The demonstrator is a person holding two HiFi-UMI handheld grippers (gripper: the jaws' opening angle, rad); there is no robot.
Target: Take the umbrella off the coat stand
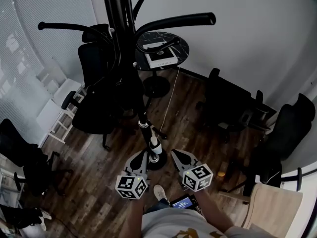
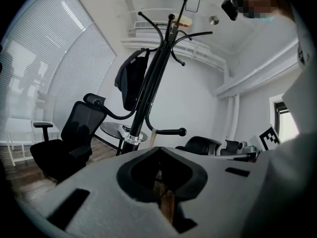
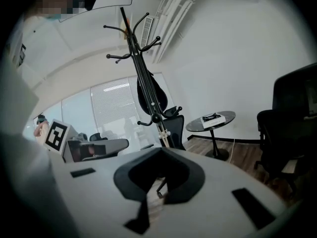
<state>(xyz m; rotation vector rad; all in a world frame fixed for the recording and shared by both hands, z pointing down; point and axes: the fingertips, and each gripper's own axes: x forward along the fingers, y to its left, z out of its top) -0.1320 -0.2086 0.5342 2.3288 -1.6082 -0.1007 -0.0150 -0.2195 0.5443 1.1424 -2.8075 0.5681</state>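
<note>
The black coat stand [image 1: 130, 78] rises from its round base [image 1: 157, 161] on the wood floor, just ahead of both grippers. A dark folded bundle, apparently the umbrella [image 2: 130, 81], hangs from an upper hook against the pole; it also shows in the right gripper view as the umbrella [image 3: 148, 96]. In the head view it merges with the black chair behind it. My left gripper [image 1: 140, 158] and right gripper [image 1: 178, 157] are low, either side of the base, both shut and holding nothing. The stand [image 3: 143, 78] is well beyond both sets of jaws.
A round dark side table [image 1: 179, 42] carrying a white box [image 1: 160, 57] stands behind the stand. Black office chairs sit left [image 1: 94, 110] and right [image 1: 233, 105]. A white rack [image 1: 57, 115] is on the left. A thin cable [image 1: 170, 99] crosses the floor.
</note>
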